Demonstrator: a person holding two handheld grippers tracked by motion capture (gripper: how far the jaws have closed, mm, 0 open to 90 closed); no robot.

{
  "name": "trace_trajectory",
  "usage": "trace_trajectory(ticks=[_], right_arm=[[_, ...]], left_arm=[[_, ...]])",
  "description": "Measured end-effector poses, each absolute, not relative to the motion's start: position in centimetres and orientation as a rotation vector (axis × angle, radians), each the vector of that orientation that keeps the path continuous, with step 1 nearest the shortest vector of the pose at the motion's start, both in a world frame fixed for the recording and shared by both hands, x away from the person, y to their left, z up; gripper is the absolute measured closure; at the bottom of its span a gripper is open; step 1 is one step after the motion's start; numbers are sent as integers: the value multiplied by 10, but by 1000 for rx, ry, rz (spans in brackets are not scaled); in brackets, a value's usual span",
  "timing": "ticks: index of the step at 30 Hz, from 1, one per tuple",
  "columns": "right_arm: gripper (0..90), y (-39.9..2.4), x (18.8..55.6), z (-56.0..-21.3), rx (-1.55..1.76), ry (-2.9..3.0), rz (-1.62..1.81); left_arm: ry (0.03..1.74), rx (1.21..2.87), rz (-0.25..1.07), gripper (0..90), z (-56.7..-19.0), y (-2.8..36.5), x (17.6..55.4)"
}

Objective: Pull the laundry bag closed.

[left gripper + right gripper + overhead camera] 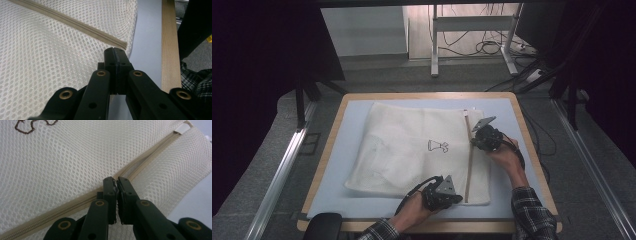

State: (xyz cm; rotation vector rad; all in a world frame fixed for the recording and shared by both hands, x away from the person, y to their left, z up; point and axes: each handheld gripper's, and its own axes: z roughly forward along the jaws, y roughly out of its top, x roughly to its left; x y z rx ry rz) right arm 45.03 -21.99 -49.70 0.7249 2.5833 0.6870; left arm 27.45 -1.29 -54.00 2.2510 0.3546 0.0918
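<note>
A white mesh bag (pixel 412 145) lies flat on the blue-grey mat (pixel 343 145), with a small dark drawing (pixel 438 146) on it. Its beige zipper (pixel 470 165) runs from far to near along the bag's right side. My left gripper (pixel 458 198) is at the bag's near edge by the zipper's end (pixel 122 45); its jaws (pixel 115 50) are pressed together on the mesh edge. My right gripper (pixel 473 142) sits halfway along the zipper (pixel 50 215), shut on the zipper pull (pixel 115 180). Beyond those tips the zipper gapes slightly; on the near side it is closed.
The mat covers a wooden table (pixel 324 160) whose rim (pixel 170 50) runs just right of the bag's corner. A white tab (pixel 181 128) marks the zipper's far end. Table legs and cables (pixel 482 47) are on the floor beyond the table.
</note>
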Motion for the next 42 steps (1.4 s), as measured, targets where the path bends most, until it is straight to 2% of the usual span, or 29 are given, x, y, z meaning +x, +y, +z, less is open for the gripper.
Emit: trace_trajectory(ticks=[18, 42], right_arm=[[855, -213, 462, -501, 643, 2518, 615], [858, -207, 487, -504, 738, 2445, 607]], left_arm=[[347, 2264, 91, 900, -539, -12, 276], [353, 2252, 101, 900, -540, -13, 273]])
